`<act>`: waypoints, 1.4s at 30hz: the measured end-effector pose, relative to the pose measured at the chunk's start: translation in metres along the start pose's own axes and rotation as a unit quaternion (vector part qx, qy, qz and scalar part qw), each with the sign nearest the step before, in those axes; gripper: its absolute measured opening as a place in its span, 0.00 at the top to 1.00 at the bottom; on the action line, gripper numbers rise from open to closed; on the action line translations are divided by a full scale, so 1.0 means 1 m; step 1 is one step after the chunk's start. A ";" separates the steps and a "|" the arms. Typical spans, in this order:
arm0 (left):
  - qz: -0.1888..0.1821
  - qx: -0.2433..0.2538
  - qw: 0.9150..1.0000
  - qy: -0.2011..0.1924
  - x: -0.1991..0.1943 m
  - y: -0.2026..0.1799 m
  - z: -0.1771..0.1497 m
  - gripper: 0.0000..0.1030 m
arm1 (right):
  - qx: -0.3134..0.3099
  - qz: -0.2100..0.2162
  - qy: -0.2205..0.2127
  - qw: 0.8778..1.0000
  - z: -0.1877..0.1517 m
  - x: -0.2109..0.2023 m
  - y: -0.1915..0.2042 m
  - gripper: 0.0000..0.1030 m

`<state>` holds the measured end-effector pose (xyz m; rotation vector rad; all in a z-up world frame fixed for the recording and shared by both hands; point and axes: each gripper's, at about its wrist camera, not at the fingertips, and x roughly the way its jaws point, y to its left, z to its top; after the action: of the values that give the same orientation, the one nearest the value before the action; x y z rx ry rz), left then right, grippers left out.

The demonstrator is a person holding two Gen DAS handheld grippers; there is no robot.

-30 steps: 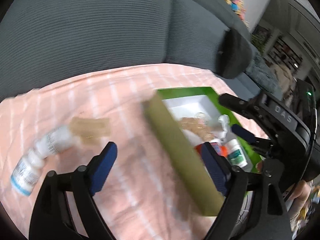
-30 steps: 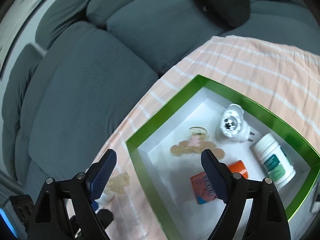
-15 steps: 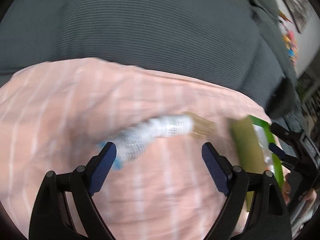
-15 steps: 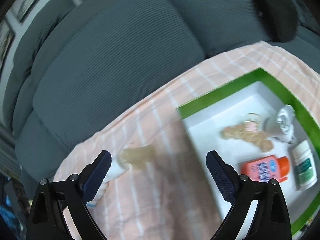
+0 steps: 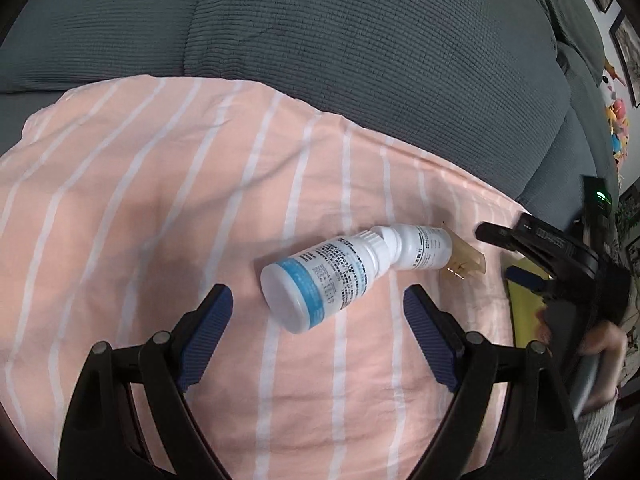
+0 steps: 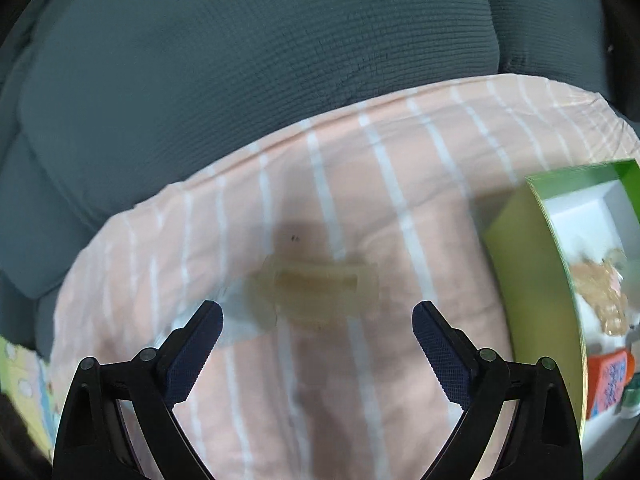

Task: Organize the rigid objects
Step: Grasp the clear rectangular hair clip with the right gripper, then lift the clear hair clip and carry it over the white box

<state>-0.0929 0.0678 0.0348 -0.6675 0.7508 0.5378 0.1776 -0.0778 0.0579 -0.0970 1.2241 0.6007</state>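
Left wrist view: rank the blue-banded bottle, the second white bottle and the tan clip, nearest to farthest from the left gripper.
From the left gripper:
1. Blue-banded bottle, lying just ahead of the open jaws.
2. Second white bottle, behind it, to the right.
3. Tan clip, farthest right, touching that bottle.

Soft, even daylight; left wrist view sharp, right wrist view motion-blurred, smearing the translucent beige plastic clip [image 6: 316,292]; fisheye-bent, dark-vignetted edges.
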 end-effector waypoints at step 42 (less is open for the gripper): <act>0.022 -0.009 1.000 0.017 0.000 0.001 0.002 0.16 | -0.047 0.094 0.101 0.989 -0.080 0.016 0.022 0.12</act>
<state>-0.0929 0.0696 0.0356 -0.6796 0.7955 0.5745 0.1019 -0.0838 0.0204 -0.1252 1.4115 0.8302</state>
